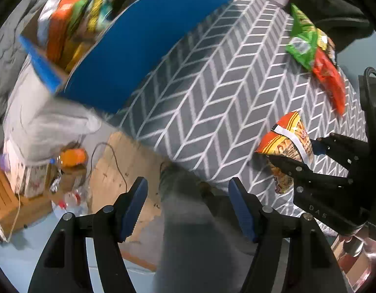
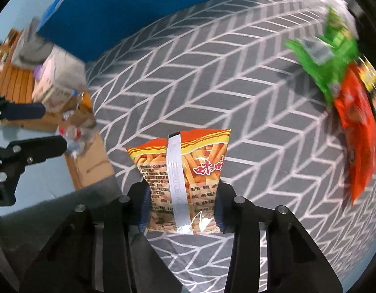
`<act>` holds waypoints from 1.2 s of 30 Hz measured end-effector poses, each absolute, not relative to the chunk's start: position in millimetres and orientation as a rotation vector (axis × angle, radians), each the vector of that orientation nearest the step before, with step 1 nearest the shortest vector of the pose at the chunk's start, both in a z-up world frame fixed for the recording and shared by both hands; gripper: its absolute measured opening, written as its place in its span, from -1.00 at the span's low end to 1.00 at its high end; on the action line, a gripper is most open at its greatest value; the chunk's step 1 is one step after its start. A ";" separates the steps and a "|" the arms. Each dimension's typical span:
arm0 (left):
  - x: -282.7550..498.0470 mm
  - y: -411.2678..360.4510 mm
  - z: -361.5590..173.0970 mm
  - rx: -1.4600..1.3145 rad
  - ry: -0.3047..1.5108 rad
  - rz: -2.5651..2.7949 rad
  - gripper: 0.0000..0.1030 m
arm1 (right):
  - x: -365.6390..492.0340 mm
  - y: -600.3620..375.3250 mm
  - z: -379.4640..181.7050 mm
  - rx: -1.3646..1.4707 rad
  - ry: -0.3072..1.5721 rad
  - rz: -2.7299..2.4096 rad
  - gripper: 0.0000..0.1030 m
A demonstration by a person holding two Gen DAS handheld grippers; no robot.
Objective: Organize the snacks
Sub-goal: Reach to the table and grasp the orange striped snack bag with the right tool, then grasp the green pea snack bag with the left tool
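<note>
My right gripper [image 2: 182, 195] is shut on an orange fries snack bag [image 2: 185, 168], held over the grey chevron tablecloth [image 2: 212, 85]; the bag also shows in the left wrist view [image 1: 287, 144]. My left gripper [image 1: 188, 205] is open and empty past the table's near edge, over the floor. A blue box [image 1: 144, 39] holding several snack packs [image 1: 70, 17] stands at the table's far left. A green bag [image 2: 327, 56] and a red bag [image 2: 359, 127] lie in a pile at the far right.
Beyond the table's left edge the floor holds cardboard [image 1: 129, 171], plastic bottles [image 1: 73, 197], a cable [image 1: 114, 156] and a wooden crate [image 1: 2, 193]. A grey cloth [image 1: 48, 122] hangs beside the blue box.
</note>
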State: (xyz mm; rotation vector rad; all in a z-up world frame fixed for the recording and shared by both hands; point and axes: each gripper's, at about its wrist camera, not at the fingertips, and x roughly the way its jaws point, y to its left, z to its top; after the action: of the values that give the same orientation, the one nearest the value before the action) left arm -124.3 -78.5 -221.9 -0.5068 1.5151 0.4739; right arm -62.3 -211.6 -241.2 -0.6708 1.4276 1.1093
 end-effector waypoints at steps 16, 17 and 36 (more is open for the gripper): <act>-22.2 -109.6 -206.0 -0.267 1.502 0.257 0.36 | 13.9 -291.7 -210.7 -0.291 1.454 0.726 -0.23; -16.0 -110.6 -205.2 -0.254 1.500 0.244 0.36 | 18.6 -296.6 -209.0 -0.267 1.455 0.704 -0.23; 121.4 -122.6 -219.5 -0.203 1.487 0.100 0.52 | 81.5 -336.1 -177.9 0.025 1.402 0.454 -0.23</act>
State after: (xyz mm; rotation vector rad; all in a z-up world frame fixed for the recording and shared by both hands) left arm 121.4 -122.6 -219.5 -0.2030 1.4869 0.1000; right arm 81.5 -336.1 -177.9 0.0247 1.4020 0.4544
